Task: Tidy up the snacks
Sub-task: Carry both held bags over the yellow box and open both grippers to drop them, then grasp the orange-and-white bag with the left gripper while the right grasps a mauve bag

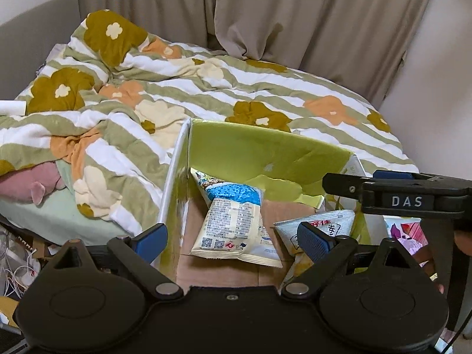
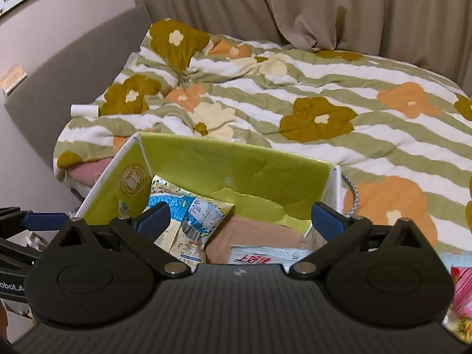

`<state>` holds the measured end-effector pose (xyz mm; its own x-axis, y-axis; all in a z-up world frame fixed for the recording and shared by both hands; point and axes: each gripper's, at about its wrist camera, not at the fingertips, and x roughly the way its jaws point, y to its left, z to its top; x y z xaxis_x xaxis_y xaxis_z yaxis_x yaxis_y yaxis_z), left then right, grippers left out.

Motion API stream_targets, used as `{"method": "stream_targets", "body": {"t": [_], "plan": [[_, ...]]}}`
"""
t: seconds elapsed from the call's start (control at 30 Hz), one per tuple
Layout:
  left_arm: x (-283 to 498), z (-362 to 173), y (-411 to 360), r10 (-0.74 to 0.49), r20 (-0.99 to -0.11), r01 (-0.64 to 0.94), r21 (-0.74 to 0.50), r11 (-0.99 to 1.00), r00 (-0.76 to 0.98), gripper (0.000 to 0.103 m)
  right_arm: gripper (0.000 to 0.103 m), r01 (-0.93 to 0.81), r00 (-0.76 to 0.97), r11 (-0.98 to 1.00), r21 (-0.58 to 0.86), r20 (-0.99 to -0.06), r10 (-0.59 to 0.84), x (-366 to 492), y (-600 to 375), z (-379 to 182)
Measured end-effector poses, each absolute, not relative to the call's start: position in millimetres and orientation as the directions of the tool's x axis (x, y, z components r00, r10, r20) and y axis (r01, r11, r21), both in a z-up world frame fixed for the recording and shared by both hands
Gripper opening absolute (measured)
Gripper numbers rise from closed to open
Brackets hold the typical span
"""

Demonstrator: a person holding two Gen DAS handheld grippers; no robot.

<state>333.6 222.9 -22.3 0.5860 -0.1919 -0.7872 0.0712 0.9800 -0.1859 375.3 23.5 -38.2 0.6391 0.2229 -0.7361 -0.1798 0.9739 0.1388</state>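
Observation:
An open cardboard box with green inner walls (image 1: 265, 153) (image 2: 236, 162) stands against the foot of a bed. A blue-and-white snack packet (image 1: 233, 221) (image 2: 188, 221) lies inside it, leaning on the left wall. Beside that packet lies a silver packet with red characters (image 1: 330, 224) (image 2: 259, 258). My left gripper (image 1: 233, 237) hangs open over the box, nothing between its blue pads. My right gripper (image 2: 240, 218) is also open and empty above the box. Its black body marked DAS (image 1: 413, 200) shows at the right of the left wrist view.
A pink snack packet (image 1: 407, 233) (image 2: 463, 280) sits just right of the box. A striped floral duvet (image 1: 206, 88) covers the bed, with beige curtains (image 1: 295, 14) behind and a grey headboard (image 2: 73, 82) at the left. White cables (image 1: 17, 265) clutter the floor at the lower left.

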Motion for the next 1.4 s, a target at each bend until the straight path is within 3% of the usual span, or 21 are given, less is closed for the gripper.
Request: {"method": "stream_targets", "body": {"t": [0.4, 0.8, 1.13, 1.4], "plan": [[315.5, 9.3, 217.0, -0.206, -0.728, 0.111, -0.176, 0.978, 0.654, 0.097, 0.103, -0.135, 0.692, 0.984, 0.115, -0.7, 0.177, 337.8, 16.4, 1.5], [276.1, 37.7, 170.6, -0.268, -0.651, 0.235, -0.14, 0.962, 0.711, 0.097, 0.103, 0.028, 0.77, 0.988, 0.154, -0.634, 0.077, 256.8, -25.4, 46.4], [222.1, 36.7, 89.8, -0.304, -0.631, 0.299, -0.118, 0.947, 0.714, 0.097, 0.103, 0.118, 0.797, 0.978, 0.173, -0.604, 0.01, 179.9, -115.2, 49.5], [182.6, 13.9, 9.9, -0.304, -0.68, 0.3, -0.128, 0.945, 0.667, 0.097, 0.103, 0.162, 0.767, 0.974, 0.159, -0.641, -0.024, 119.2, -203.3, 26.4]]}}
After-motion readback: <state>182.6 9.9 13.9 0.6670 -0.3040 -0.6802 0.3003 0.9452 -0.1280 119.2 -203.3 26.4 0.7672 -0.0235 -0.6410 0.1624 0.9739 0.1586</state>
